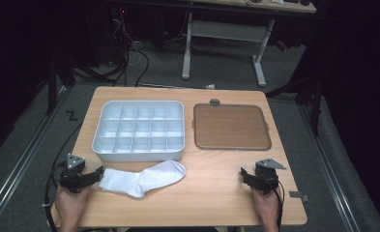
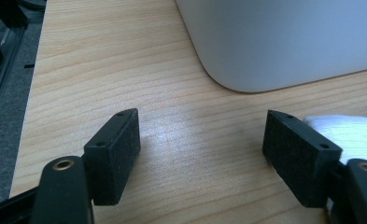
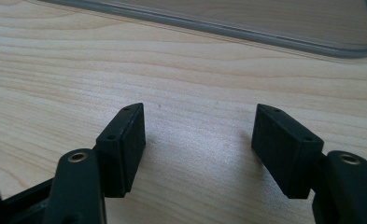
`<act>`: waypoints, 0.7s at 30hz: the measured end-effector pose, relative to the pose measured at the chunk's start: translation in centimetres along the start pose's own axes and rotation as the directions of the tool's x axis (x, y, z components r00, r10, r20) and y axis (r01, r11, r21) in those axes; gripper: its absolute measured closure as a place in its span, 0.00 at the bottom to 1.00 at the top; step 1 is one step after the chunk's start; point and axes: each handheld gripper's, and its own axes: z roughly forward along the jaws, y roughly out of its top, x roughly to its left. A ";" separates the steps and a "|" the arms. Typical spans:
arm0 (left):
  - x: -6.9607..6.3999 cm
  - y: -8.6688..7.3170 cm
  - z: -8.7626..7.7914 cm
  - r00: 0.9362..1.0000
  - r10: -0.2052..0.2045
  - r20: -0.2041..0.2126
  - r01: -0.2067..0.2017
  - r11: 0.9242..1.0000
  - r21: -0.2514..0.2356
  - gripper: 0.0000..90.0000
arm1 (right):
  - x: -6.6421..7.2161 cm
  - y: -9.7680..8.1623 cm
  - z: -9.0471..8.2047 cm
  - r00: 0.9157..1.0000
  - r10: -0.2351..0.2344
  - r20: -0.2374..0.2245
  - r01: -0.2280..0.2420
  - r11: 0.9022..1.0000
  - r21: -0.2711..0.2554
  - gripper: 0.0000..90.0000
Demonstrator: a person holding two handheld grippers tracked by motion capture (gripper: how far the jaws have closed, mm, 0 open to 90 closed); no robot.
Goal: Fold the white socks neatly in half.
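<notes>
A white sock (image 1: 144, 178) lies flat on the wooden table (image 1: 207, 193), just in front of a pale divided tray (image 1: 139, 153) with several empty compartments. My left gripper (image 1: 99, 172) rests at the table's front left, open, its tip right beside the sock's cuff end. In the left gripper view the left gripper (image 2: 201, 140) has bare wood between its jaws; the sock (image 2: 354, 133) shows past the right jaw and the tray's corner (image 2: 246, 56) lies ahead. My right gripper (image 1: 244, 173) sits open at the front right. In the right gripper view the right gripper (image 3: 197, 133) holds nothing.
A brown lid with a grey rim (image 1: 231, 126) lies right of the tray; its edge (image 3: 228, 28) shows ahead of the right gripper. A small grey disc (image 1: 214, 102) sits behind it. A metal desk frame (image 1: 224, 43) and cables stand beyond the table.
</notes>
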 end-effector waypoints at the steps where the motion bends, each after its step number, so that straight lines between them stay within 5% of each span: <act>1: 0.0 0.0 0.0 1.000 0.000 0.000 0.000 1.000 0.000 0.31 | 0.0 0.0 0.0 1.000 -0.001 0.000 0.001 1.000 0.000 0.39; 12: 0.0 0.1 0.0 1.000 -0.004 0.003 0.004 1.000 0.002 0.31 | 0.0 0.0 0.0 1.000 0.000 0.000 0.000 1.000 0.000 0.39; 21: 0.5 0.5 -0.3 0.999 -0.053 0.013 0.053 0.999 -0.004 0.37 | 0.0 0.0 0.0 1.000 0.003 -0.003 -0.003 1.000 0.000 0.40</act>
